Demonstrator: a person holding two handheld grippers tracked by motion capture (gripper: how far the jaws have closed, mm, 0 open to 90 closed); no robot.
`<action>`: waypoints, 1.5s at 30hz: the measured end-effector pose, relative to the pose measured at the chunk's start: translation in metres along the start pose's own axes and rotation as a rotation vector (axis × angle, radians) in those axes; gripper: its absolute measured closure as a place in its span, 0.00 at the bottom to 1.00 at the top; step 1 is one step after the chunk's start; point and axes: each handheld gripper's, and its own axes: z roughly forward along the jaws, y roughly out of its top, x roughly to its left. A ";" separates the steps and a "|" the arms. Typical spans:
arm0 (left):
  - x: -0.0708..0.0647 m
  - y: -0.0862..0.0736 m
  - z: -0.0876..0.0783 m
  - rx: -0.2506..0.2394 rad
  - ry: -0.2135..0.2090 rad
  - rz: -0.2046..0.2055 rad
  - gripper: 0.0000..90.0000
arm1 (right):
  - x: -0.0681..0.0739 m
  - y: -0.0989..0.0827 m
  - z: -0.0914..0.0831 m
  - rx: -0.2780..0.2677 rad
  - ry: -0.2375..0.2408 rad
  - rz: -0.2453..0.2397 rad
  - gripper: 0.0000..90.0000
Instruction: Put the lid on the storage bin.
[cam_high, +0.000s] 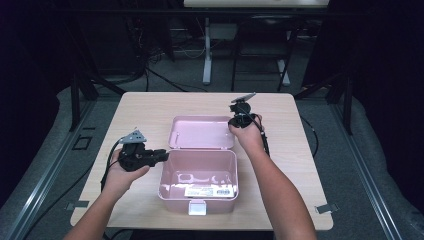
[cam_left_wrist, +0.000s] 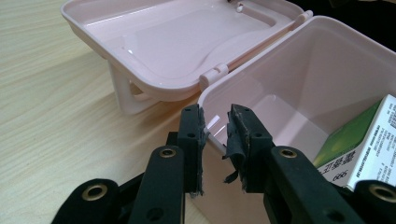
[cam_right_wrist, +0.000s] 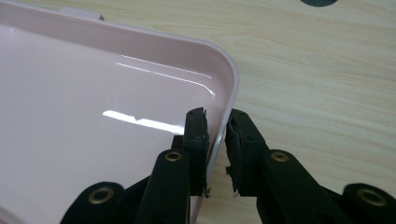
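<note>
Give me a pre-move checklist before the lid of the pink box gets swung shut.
1. Left gripper on the pink box wall, jaws straddling its rim: ok.
2. Right gripper on the lid edge, jaws either side: ok.
3. Right pads pressing firmly on the lid: cannot tell.
4. Lid fully open, lying back behind the box: ok.
5. Carton below the rim: ok.
6. Hinge seated: ok.

box (cam_high: 198, 172): pale pink | lid (cam_high: 202, 132): pale pink | carton (cam_left_wrist: 362, 140): green and white | table (cam_high: 145, 112): light woodgrain
</note>
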 end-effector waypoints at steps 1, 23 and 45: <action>0.000 0.000 0.000 0.001 0.000 0.001 0.83 | 0.000 0.000 0.000 -0.001 0.002 0.003 0.87; -0.001 0.000 0.001 -0.004 0.007 -0.002 0.83 | 0.001 0.000 -0.014 -0.042 0.012 0.009 0.90; -0.002 0.000 0.001 -0.009 0.011 -0.010 0.84 | 0.006 0.004 -0.039 -0.104 0.007 -0.008 0.92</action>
